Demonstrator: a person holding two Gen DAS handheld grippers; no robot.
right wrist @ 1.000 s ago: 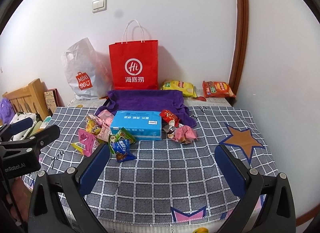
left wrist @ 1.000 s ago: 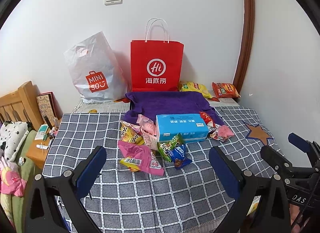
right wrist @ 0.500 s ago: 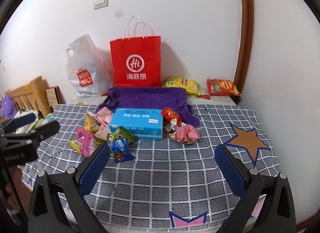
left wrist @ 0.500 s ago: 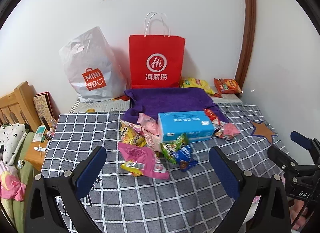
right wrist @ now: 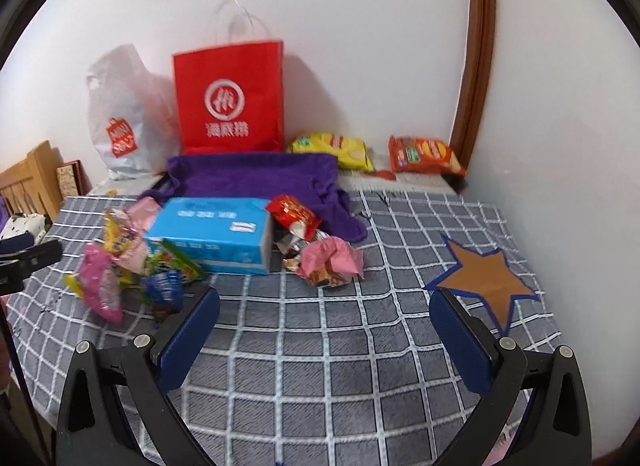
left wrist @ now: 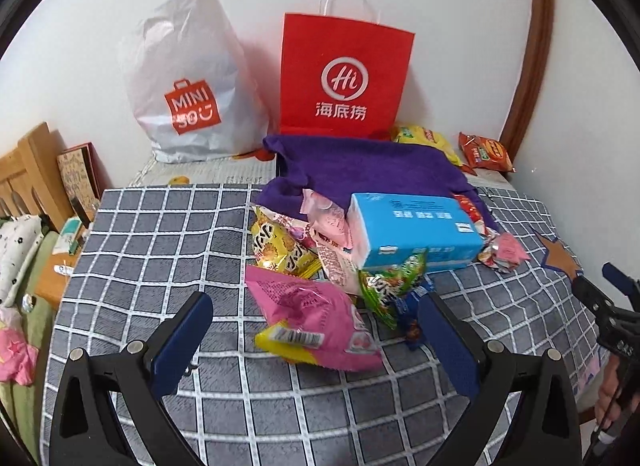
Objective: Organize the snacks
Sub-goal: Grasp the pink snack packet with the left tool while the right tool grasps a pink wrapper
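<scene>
My left claw (left wrist: 316, 330) is wide open and holds nothing. It hangs just over the pink crinkly snack packet (left wrist: 316, 318), which lies between its two blue fingers (left wrist: 182, 346) on the grey checked blanket (left wrist: 160, 234). My right claw (right wrist: 326, 330) is wide open too, with nothing in it. It hangs over a bare part of the blanket, well apart from the snacks.

The snacks sit in a messy pile around the light blue tissue box (left wrist: 412, 229). A yellow biscuit packet (left wrist: 280, 250) and a green packet (left wrist: 390, 286) lie close to the pink one. A crumpled pink wrapper (right wrist: 330, 260) and a small red packet (right wrist: 294, 215) lie on the far side of the box, near the purple cloth (left wrist: 360, 169). A red paper bag with white handles (left wrist: 344, 73) stands at the back by the wall.

I think the step now is to pick up the pink packet. To do it well, I should go down slowly and pinch the puffy middle, not the thin edge. I should keep my fingers off the green packet beside it, so only one snack comes up. The packet looks slippery, so I should squeeze gently.
</scene>
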